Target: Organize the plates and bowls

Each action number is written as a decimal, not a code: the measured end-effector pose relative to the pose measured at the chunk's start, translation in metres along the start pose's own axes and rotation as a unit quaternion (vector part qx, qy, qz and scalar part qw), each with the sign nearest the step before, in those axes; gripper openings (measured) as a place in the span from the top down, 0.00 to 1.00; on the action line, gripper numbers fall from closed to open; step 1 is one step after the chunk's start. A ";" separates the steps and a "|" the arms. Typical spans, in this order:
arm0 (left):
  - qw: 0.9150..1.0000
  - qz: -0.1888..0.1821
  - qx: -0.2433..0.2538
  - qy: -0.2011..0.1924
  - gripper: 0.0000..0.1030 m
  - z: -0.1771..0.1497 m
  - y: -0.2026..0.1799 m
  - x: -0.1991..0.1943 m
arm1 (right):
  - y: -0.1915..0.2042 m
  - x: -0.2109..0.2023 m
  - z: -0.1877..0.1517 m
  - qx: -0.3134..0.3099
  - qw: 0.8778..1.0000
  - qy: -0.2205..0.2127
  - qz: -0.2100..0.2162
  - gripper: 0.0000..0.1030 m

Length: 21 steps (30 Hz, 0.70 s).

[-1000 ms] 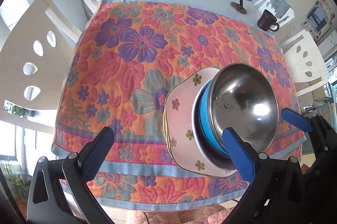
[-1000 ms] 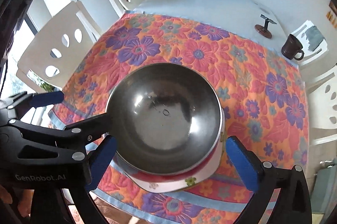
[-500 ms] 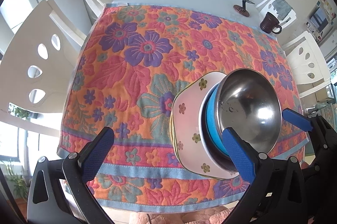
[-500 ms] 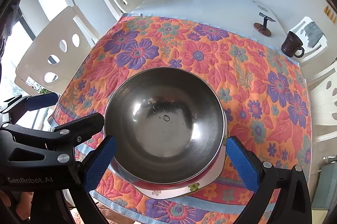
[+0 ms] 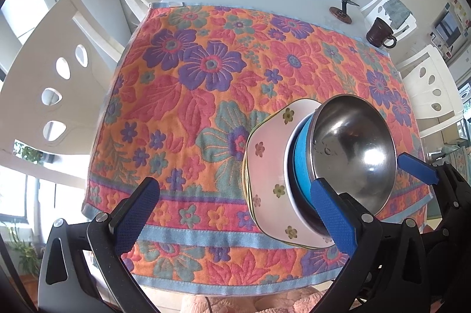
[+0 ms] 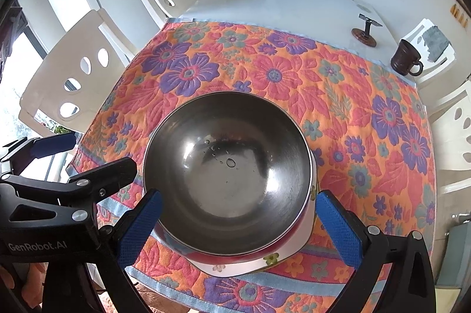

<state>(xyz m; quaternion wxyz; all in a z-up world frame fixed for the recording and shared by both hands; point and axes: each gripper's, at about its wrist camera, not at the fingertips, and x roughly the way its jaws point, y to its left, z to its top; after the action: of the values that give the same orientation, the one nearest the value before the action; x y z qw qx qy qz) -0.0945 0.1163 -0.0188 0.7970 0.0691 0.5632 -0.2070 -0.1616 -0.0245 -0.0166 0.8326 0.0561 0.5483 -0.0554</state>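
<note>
Steel bowl (image 6: 226,165) sits nested atop the plate (image 5: 265,165) stack, so both grippers, left (image 5: 235,213) and right (image 6: 235,224), hang wide and empty.

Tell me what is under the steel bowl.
Under the steel bowl sit a blue bowl and a white floral plate. Anything lower is hidden.

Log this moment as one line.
stack: steel bowl on floral plate | left gripper: open, empty | right gripper: open around bowl
</note>
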 end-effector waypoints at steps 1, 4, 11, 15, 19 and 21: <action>1.000 0.000 0.000 0.000 0.01 0.000 0.000 0.000 | 0.000 0.000 0.000 0.000 1.000 0.000 0.000 0.00; 1.000 0.001 -0.003 0.000 0.01 -0.001 0.001 0.000 | -0.001 0.000 0.000 -0.002 1.000 0.000 -0.002 0.00; 1.000 0.002 -0.005 0.001 0.01 -0.002 0.000 0.000 | -0.001 0.000 0.000 -0.002 1.000 0.001 -0.006 0.00; 1.000 0.001 -0.005 0.002 0.01 -0.002 0.001 0.000 | -0.001 0.000 0.000 -0.002 1.000 0.002 -0.007 0.00; 1.000 0.002 -0.008 0.002 0.01 -0.004 0.001 0.000 | -0.001 -0.002 -0.002 0.001 1.000 0.001 -0.007 0.00; 1.000 0.002 -0.009 0.002 0.01 -0.005 0.001 -0.001 | -0.002 -0.002 -0.002 0.001 1.000 0.001 -0.006 0.00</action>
<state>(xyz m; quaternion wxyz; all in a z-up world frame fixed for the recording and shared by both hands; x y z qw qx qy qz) -0.0983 0.1188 -0.0199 0.7967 0.0636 0.5668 -0.2000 -0.1644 -0.0259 -0.0159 0.8315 0.0533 0.5495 -0.0611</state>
